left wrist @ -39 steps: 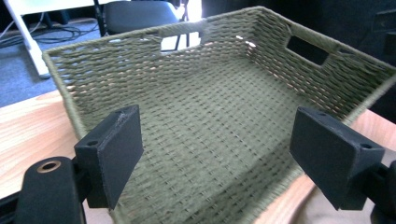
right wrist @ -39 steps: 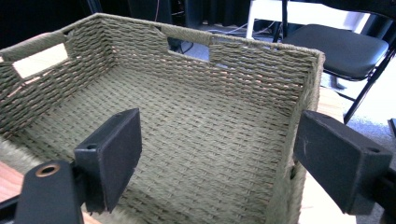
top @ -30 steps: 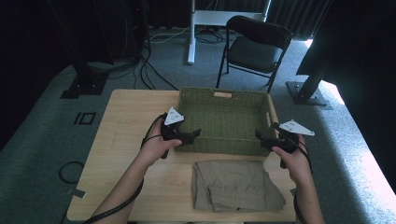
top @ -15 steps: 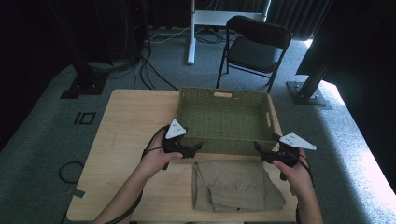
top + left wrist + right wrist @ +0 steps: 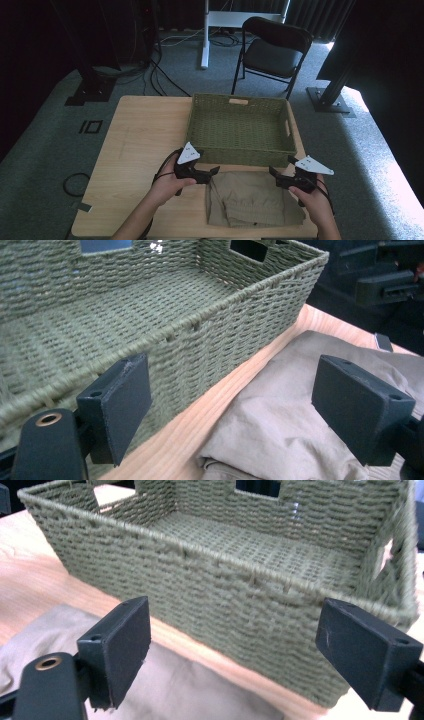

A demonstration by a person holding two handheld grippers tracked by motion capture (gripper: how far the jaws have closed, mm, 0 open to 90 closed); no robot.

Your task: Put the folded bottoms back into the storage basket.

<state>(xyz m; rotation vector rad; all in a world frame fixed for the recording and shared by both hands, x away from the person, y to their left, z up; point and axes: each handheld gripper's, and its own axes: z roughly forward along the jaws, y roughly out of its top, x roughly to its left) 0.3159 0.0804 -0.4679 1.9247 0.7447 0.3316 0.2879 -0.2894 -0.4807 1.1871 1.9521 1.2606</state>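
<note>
Folded khaki cloth [image 5: 252,200] lies at your edge of the wooden table [image 5: 140,145], between your two hands, its far edge just short of the near wall of the green woven basket [image 5: 240,150]. You hold the left gripper [image 5: 212,172] at the cloth's left far corner, its jaws pointing right toward the fabric. In the left gripper view the two black jaws stand wide apart with nothing between them: one sits in front of the basket's wall, the other over the cloth [image 5: 295,415], and a strip of bare wood runs between basket [image 5: 165,305] and cloth. Whether the lower jaw touches the fabric cannot be told.

Your right gripper [image 5: 276,175] sits at the cloth's right far corner, jaws pointing left, so the two tools face each other across the fabric. In the right gripper view its jaws are also spread wide and hold nothing; the cloth [image 5: 55,635] shows low at the left, and the basket's near wall [image 5: 225,610] stands straight ahead, close by. Your right hand [image 5: 317,202] rests at the table's near right corner, and your left hand [image 5: 167,185] lies on the bare wood to the left of the cloth.

Farther off, the basket stands upright at the table's far right part, nothing in it, with slot handles cut in its walls. Beyond the table, a black folding chair [image 5: 275,52] stands on the grey carpet, and cables [image 5: 165,75] trail across the floor at the far left.
</note>
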